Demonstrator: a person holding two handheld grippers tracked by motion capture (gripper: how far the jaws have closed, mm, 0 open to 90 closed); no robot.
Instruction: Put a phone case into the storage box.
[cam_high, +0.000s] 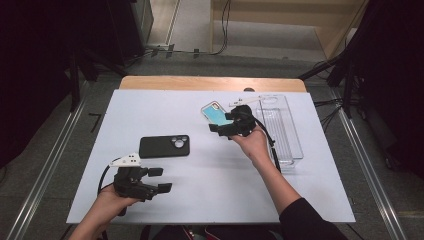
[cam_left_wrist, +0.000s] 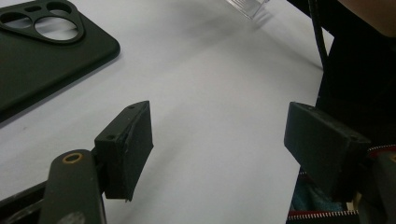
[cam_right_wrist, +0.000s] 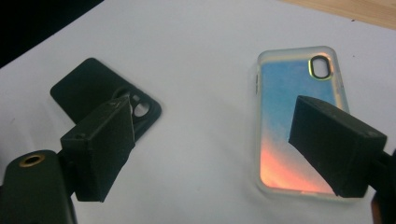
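Both grippers gape, holding nothing — right gripper beside the iridescent phone case, left gripper idle.

We look along our left gripper, whose two black, blocky jaws rise from the bottom edge and stand wide apart with nothing between them but bare surface. Beneath them lies the white, smooth table top. At the upper left rests a matte black phone case, lying flat, its raised camera cut-out with rounded openings near the top edge; it sits apart from our left-hand jaw. At the top edge, a corner of a clear plastic container pokes in, casting a soft shadow. On the right, a dark sleeve and a black cable hang beside the right-hand jaw.
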